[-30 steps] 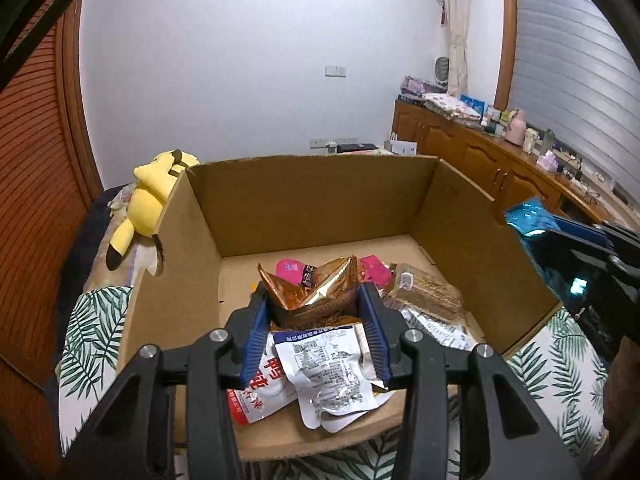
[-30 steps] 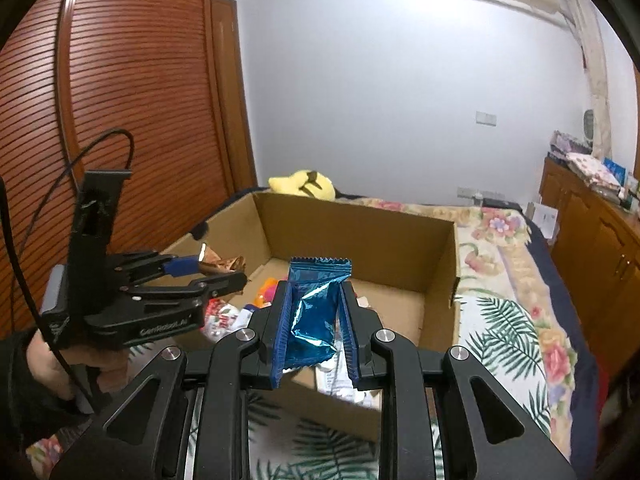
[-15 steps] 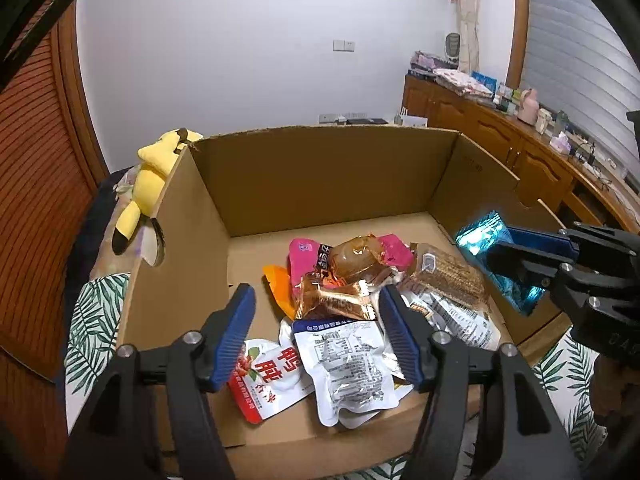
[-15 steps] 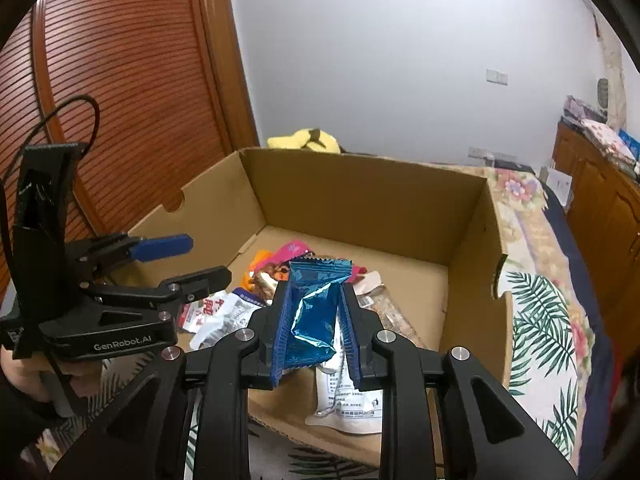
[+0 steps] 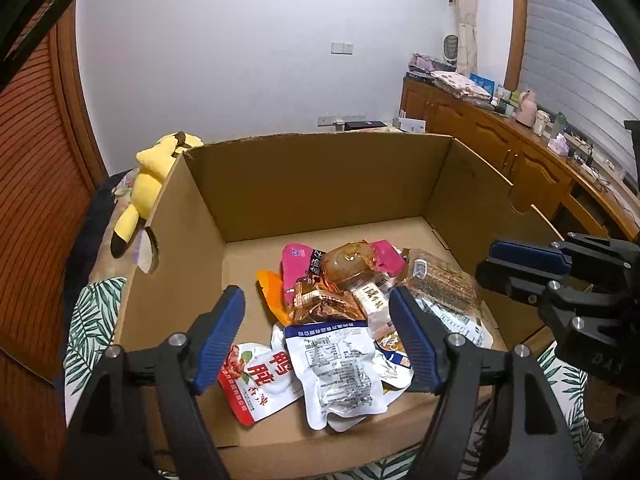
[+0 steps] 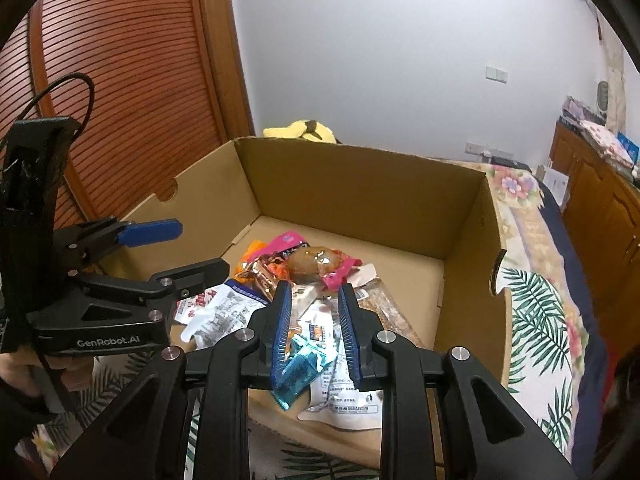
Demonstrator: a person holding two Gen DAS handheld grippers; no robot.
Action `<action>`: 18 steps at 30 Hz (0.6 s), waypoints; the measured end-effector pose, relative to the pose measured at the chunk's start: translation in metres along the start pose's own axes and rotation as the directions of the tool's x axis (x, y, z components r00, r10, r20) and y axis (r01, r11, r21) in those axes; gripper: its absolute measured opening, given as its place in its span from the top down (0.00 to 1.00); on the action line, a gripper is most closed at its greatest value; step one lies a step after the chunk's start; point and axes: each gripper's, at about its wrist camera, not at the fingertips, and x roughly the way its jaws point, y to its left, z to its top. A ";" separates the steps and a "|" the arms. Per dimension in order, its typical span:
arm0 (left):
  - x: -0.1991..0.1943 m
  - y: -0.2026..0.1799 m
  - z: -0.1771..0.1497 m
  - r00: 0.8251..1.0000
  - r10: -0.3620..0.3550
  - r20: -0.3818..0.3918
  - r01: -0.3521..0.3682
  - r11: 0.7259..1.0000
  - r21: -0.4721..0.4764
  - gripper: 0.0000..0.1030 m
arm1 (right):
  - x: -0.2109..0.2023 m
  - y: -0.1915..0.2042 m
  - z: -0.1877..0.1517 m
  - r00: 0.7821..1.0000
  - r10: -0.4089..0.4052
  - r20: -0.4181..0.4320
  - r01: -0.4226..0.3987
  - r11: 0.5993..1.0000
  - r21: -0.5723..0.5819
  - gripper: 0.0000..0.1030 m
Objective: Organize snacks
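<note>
Wardrobe doors: slatted reddish wood, filling the far left of the room.
Plush toy: yellow, lying on the bed just behind the box's left corner.
Bedspread: palm-leaf and floral print; the box rests on it.
Cardboard box: open-topped, a cut-out handle hole in each side wall.
Left gripper: blue pads spread wide, holding nothing, over the near part of the box.
Snacks: heaped on the box floor toward the near side, including white pouches, a pink pack and a gold-brown wrapper.
Right gripper: pads parted, over the box's near edge.
Blue foil packet: lying between the right gripper's pads on the white pouches; whether it touches a pad is unclear.
White wall: plain, with a switch plate.
Wooden cabinets: along the right wall, top cluttered with small items.
</note>
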 end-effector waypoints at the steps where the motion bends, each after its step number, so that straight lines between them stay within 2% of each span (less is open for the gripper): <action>1: -0.002 -0.001 0.000 1.000 0.004 0.004 -0.004 1.000 0.004 0.27 | -0.001 0.001 -0.001 1.000 0.000 0.001 0.000 1.000 0.000 0.78; 8: -0.023 -0.003 0.000 1.000 0.016 0.023 -0.016 1.000 0.001 0.27 | -0.028 0.010 -0.005 0.999 0.011 0.042 -0.011 1.000 0.003 0.78; 18: -0.084 -0.017 -0.007 0.996 0.025 0.091 -0.027 0.999 0.018 0.26 | -0.094 0.029 -0.013 0.993 -0.002 0.121 0.001 1.000 0.007 0.78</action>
